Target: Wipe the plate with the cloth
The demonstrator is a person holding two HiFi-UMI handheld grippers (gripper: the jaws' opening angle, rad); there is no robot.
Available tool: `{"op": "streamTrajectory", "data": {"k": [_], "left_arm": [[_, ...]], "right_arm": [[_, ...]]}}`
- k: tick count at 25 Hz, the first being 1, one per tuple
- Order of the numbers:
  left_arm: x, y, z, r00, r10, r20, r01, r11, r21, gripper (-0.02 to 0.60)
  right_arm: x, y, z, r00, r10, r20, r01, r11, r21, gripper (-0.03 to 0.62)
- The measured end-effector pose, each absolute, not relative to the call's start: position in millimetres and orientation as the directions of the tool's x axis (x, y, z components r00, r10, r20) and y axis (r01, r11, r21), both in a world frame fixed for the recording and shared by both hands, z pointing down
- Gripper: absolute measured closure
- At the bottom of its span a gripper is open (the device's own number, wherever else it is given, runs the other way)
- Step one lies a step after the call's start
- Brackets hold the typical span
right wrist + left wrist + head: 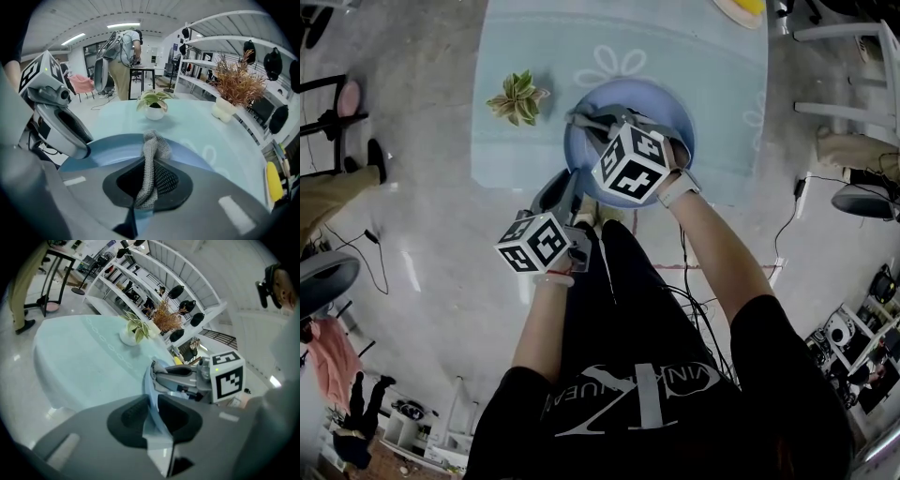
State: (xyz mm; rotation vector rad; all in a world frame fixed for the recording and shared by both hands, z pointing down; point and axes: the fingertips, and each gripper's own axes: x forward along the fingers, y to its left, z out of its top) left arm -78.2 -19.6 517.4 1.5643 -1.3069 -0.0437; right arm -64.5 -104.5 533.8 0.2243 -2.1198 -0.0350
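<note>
Plate [675, 108] is clamped at its rim by left claw [152, 414], likely to steady it; surface [581, 37] lies under the plate. Cloth [151, 147] is pinched in right claw [147, 180], held over the plate's face for wiping.

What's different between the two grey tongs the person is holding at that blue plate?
The left tongs are shut on the rim of the pale blue round plate; the right tongs are shut on a grey knitted cloth. The left tongs sit at the plate's near edge, while the right tongs reach in above its face. Shared: both are grey and both are shut on something.
</note>
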Motion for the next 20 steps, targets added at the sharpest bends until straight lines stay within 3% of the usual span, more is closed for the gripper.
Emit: {"op": "streamTrajectory", "data": {"k": [20], "left_arm": [[-78, -20, 519, 0.411, -0.737, 0.537, -0.685, 0.139, 0.715, 0.581]], "right_arm": [[55, -154, 540, -0.292, -0.385, 0.876, -0.396, 0.882, 0.256, 0.562]]}}
